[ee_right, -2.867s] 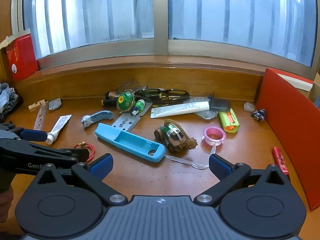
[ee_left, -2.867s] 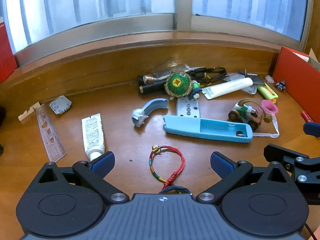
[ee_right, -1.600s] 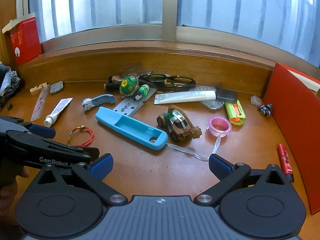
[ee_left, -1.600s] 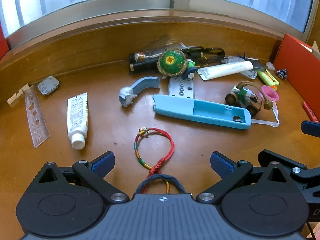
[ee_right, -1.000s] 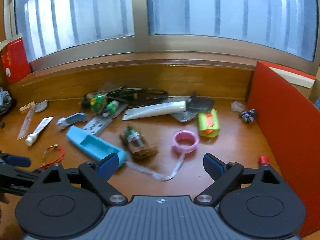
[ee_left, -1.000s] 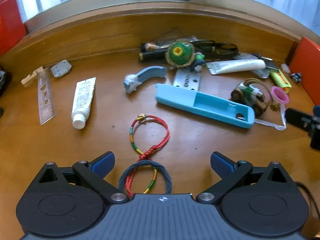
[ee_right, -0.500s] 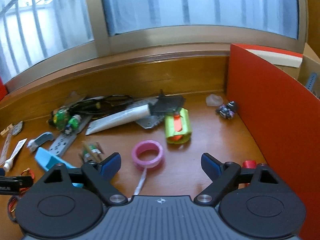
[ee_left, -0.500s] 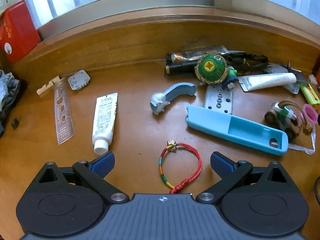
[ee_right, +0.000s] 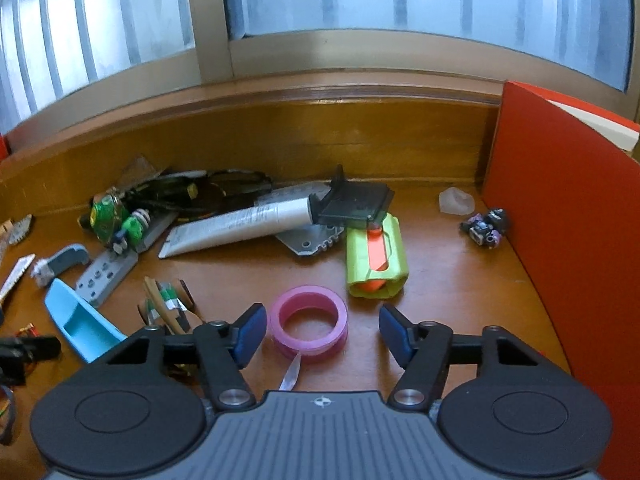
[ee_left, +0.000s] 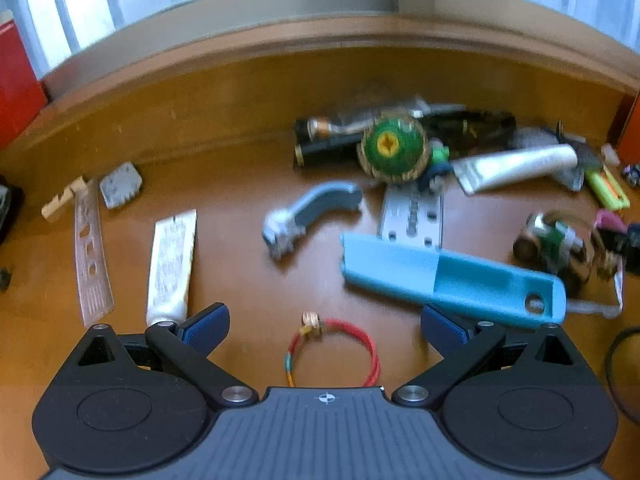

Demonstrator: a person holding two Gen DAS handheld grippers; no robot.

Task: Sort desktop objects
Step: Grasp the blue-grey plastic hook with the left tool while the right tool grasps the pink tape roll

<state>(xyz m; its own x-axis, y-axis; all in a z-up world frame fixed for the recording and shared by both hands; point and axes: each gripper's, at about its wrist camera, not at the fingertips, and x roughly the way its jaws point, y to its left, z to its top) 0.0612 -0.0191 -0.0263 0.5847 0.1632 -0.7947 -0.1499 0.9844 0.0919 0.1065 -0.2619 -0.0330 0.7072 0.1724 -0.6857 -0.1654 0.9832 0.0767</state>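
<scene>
R hand-held gripper jaws just closing, not yet pinching; pink tape on bench, lower centre, between pads. Step: grasp tape. Next: finish squeeze, lift. L hand-held gripper spread over bracelet, bottom centre.

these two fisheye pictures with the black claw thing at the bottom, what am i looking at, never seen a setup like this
No robot here: a person holds one two-finger gripper in each hand, each with a camera looking along its fingers. One picture is the left gripper's view, the other the right's.

Both look at a cluttered wooden desk below a window.

The left gripper is open over a red cord bracelet; nearby lie a white tube, a long blue silicone case and a green spinning top.

The right gripper's jaws have just been closing around a pink tape roll, but the blue pads don't visibly press it yet, so nothing is held. Behind it lies a lime-green and orange toy, and a red box stands at the right.
</scene>
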